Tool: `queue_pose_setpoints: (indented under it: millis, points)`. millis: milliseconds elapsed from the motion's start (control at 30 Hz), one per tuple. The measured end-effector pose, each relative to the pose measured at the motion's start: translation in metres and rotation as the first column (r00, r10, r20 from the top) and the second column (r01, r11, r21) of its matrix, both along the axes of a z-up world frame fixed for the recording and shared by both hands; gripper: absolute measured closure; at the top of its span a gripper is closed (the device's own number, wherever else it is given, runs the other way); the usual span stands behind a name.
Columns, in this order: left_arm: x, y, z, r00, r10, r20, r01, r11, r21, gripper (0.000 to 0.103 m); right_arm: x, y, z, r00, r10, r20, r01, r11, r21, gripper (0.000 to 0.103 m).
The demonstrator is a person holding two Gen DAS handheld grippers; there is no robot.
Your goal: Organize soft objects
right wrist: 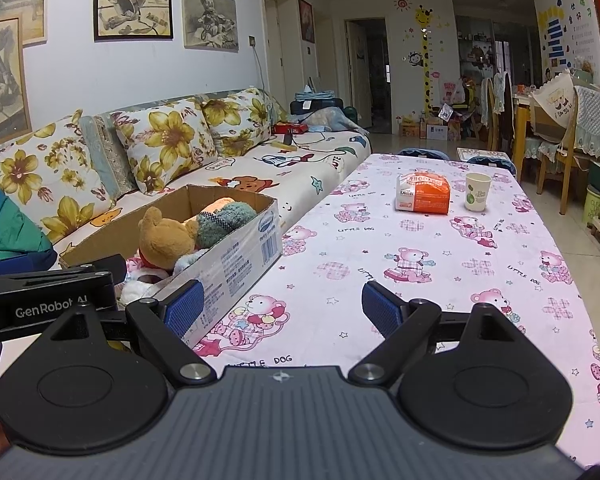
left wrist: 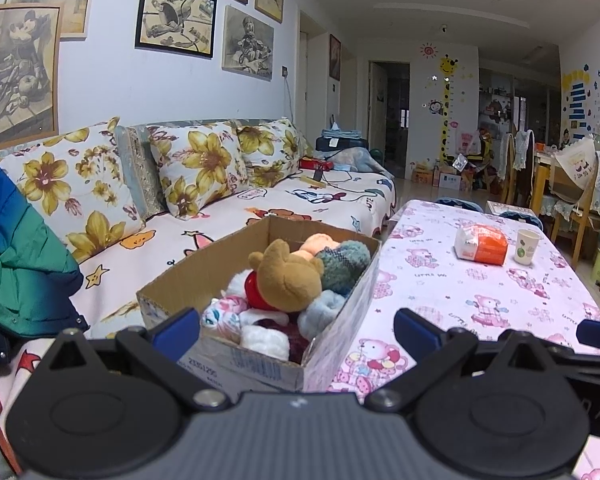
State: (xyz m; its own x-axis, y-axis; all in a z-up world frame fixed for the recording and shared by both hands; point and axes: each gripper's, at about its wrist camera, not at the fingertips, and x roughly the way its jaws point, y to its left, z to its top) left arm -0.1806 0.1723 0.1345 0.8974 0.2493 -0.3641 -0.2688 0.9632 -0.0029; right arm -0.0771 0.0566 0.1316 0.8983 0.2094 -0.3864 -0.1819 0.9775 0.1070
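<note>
Presently both tools are hovering low over the table (right wrist: 440, 264), neither carrying anything. The left hand-held gripper (left wrist: 296, 330) is standing with jaws spread wide, directly behind the near end of the cardboard box (left wrist: 260, 364); the right hand-held gripper (right wrist: 282, 306) is likewise spread, with the box just ahead and to its left.

The soft toys are sitting packed inside the box: a brown teddy bear (left wrist: 286, 276) is lying on top, a grey-green knitted toy (left wrist: 342, 264) beyond it, and pale fluffy pieces (left wrist: 266, 340) nearest the left tool.

Judgement: the step in hand appears to be picking from the box. The bear, being uppermost, is the sensible first grasp. Pinching its plump body rather than a limb is advisable, lifting straight up so neighbouring toys are not dragged over the low wall. The tissue pack (right wrist: 423, 193) and paper cup (right wrist: 477, 191) are standing well ahead of the right tool, clear of the work.
</note>
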Motion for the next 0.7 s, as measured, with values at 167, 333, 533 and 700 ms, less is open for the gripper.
queue_pose_setpoints:
  millis: [167,333,533,700]
  points:
    - [0.0013,0.0012,-0.0014,1.0,0.001,-0.003,-0.001,1.0,-0.004,0.001,0.001,-0.0002,0.0001,1.0,0.001,-0.002,-0.001,1.0,-0.003,0.0]
    - [0.0019,0.0016,-0.0022,1.0,0.003,-0.004,-0.003,1.0,-0.003,0.001,0.0017,-0.0003,-0.0001,1.0,0.001,-0.002,-0.001,1.0,-0.007,0.0]
    - [0.0033,0.0034,-0.0048,1.0,0.007,-0.005,-0.007,1.0,0.0,0.001,0.0021,-0.0016,-0.0008,1.0,0.003,-0.003,-0.003,1.0,-0.007,0.0]
    - [0.0035,0.0038,-0.0048,1.0,0.006,-0.002,-0.006,1.0,0.001,0.001,0.0021,-0.0018,-0.0007,1.0,0.003,-0.002,-0.003,1.0,-0.006,0.0]
